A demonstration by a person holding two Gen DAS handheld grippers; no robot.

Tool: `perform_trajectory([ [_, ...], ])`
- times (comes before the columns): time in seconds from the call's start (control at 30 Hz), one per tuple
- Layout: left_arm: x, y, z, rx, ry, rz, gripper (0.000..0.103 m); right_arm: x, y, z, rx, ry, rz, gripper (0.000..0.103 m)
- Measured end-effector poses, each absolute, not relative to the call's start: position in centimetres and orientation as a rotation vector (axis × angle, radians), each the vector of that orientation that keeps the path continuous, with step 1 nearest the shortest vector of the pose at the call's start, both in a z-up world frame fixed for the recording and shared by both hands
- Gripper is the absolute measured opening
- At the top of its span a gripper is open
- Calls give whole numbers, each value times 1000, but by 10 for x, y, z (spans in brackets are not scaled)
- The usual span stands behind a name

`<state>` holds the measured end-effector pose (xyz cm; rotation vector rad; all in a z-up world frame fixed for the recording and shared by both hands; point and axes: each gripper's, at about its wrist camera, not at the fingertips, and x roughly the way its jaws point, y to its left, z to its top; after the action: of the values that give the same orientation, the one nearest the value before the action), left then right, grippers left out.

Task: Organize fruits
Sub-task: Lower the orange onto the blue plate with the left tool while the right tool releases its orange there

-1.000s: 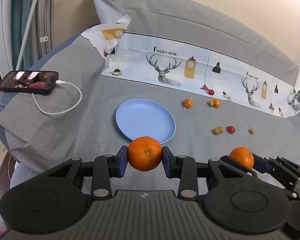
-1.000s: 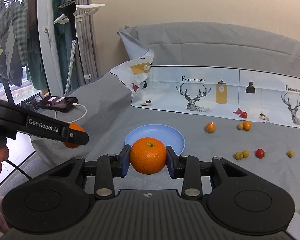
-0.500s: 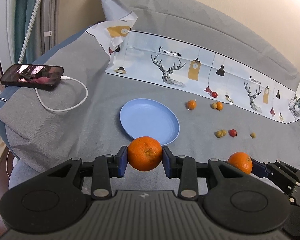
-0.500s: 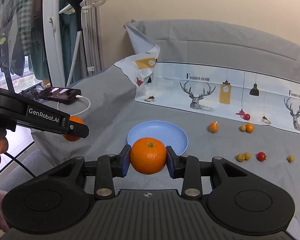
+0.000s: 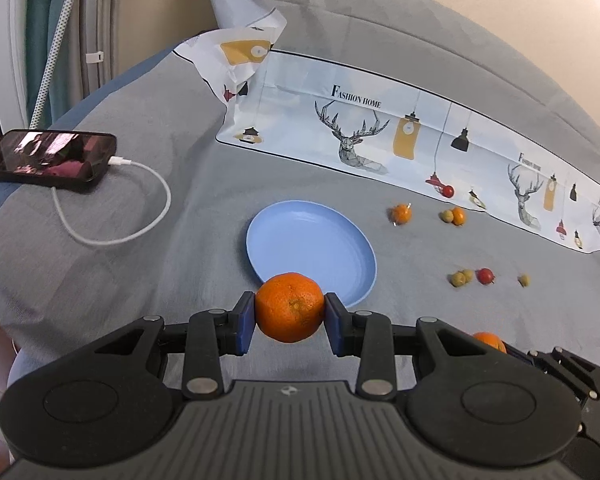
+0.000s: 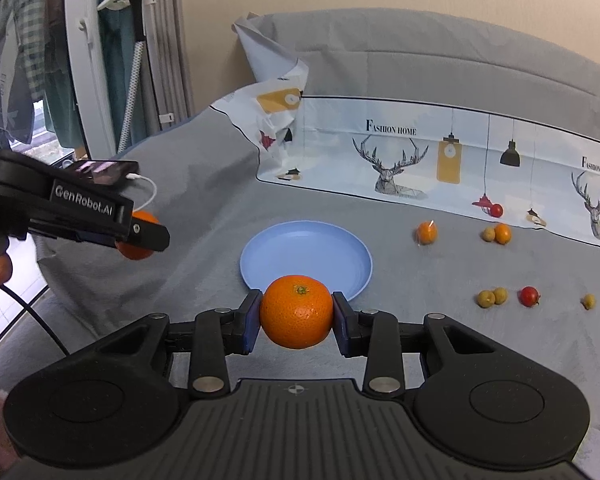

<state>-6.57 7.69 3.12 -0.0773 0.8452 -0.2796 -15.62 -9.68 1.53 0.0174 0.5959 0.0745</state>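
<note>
Each hand-held gripper, left (image 5: 290, 314) and right (image 6: 296, 317), clamped on an orange (blue plate (image 5: 300, 236) just beyond)

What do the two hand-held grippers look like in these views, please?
Both are matte black plastic. The right hand-held gripper has a ribbed deck, two round housings, silver pivot pins, linkage bars and blue pads. The left hand-held gripper matches it; in the right wrist view, its side reads "GenRobot.AI" in white, with a black cable trailing below.

Grey bed (image 5: 148, 264) w/ blue plate (image 5: 300, 236), phone (image 5: 48, 156), printed sheet (image 5: 420, 136), small fruits (image 5: 464, 277).
</note>
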Motion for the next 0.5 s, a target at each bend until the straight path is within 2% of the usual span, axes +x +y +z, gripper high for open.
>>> perform_trajectory([
  [0.5,40,20,-30,35,918,-281,40,-34,-119,-51,70,717,25,38],
])
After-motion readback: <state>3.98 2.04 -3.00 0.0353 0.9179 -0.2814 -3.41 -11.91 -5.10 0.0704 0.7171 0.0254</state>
